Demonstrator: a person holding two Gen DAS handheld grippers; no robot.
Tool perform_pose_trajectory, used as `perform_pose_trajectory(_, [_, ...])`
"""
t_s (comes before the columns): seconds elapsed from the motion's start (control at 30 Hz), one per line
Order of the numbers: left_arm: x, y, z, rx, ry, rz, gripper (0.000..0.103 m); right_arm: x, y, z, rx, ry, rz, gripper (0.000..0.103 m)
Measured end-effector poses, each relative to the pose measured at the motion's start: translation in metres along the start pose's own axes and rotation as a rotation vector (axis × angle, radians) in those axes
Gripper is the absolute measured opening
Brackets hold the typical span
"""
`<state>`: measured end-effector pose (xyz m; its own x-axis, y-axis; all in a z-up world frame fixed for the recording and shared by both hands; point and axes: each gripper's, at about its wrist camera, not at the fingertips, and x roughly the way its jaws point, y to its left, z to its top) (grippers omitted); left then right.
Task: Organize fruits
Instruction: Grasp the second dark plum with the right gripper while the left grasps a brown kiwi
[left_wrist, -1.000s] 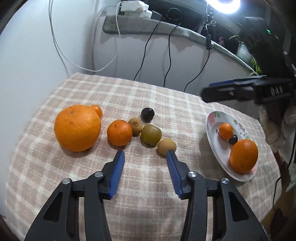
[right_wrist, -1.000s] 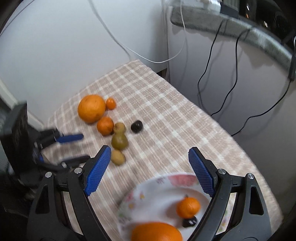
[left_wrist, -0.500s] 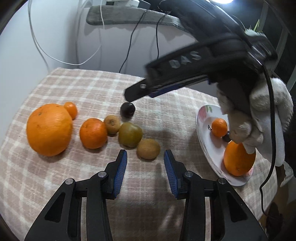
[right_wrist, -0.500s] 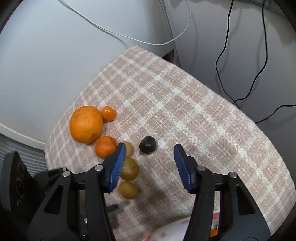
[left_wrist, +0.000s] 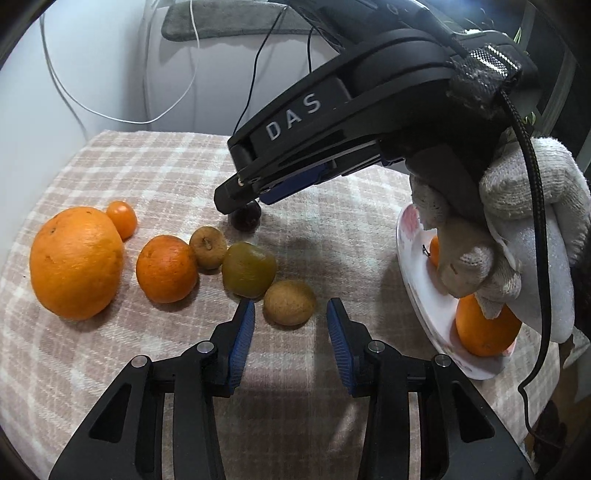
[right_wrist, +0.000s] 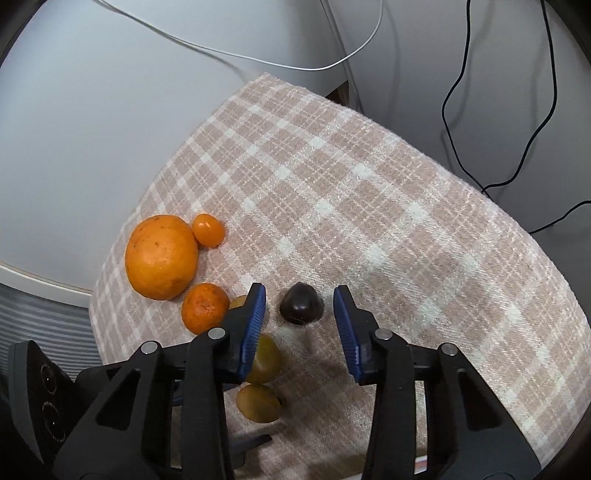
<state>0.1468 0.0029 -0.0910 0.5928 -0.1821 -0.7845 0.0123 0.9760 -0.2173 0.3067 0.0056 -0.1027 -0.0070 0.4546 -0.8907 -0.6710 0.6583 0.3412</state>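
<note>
Left gripper (left_wrist: 290, 320): hovering low over the checked cloth (left_wrist: 155, 177), jaws having just been closing, narrowed around the brown kiwi (left_wrist: 289, 302) without pressing on it; gaps showing on both sides, nothing gripped.

Right gripper (right_wrist: 299, 309): pointing steeply down, jaws having just been closing, bracketing the dark plum (right_wrist: 301, 303) with daylight either side; pads not touching it, nothing gripped. Appearing in the left wrist view as a black body lettered "DAS", its tip hanging just over the same plum (left_wrist: 245, 218).

Gloved hand (left_wrist: 498, 229): wrapping the right gripper's handle, partly covering the plate.

Fruit lying on the cloth, left to right in the left wrist view:
- large orange (left_wrist: 75, 263), sitting nearest the left edge
- tiny orange fruit (left_wrist: 122, 218), touching the large orange on its far side
- mandarin (left_wrist: 167, 268), resting just right of the large orange
- small brown fruit (left_wrist: 208, 246), lying against the mandarin
- greenish fruit (left_wrist: 249, 269), touching the brown kiwi

Plate (left_wrist: 424, 295): white with a floral rim, standing at the right side of the cloth, well apart from the row; carrying an orange (left_wrist: 484, 334) at its near end and a smaller orange fruit (left_wrist: 433, 251), half hidden behind the glove.

Background: white cable (right_wrist: 236, 59) and black cables (right_wrist: 532, 110) trailing along the wall.
</note>
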Motion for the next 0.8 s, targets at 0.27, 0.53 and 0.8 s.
perform_pose_trajectory(0.27, [0.008,-0.001,0.002,0.003,0.016,0.011,0.032,0.006,0.002,0.001,-0.002,0.013,-0.005,0.032])
perform_pose_trajectory(0.53, [0.013,-0.002,0.003,0.011,0.009,0.01,0.029,0.01,0.003,0.002,-0.008,0.026,-0.01,0.024])
perform_pose_trajectory(0.8, [0.01,-0.001,0.003,0.003,-0.002,0.008,0.028,0.005,0.002,0.0,-0.008,0.014,-0.01,0.023])
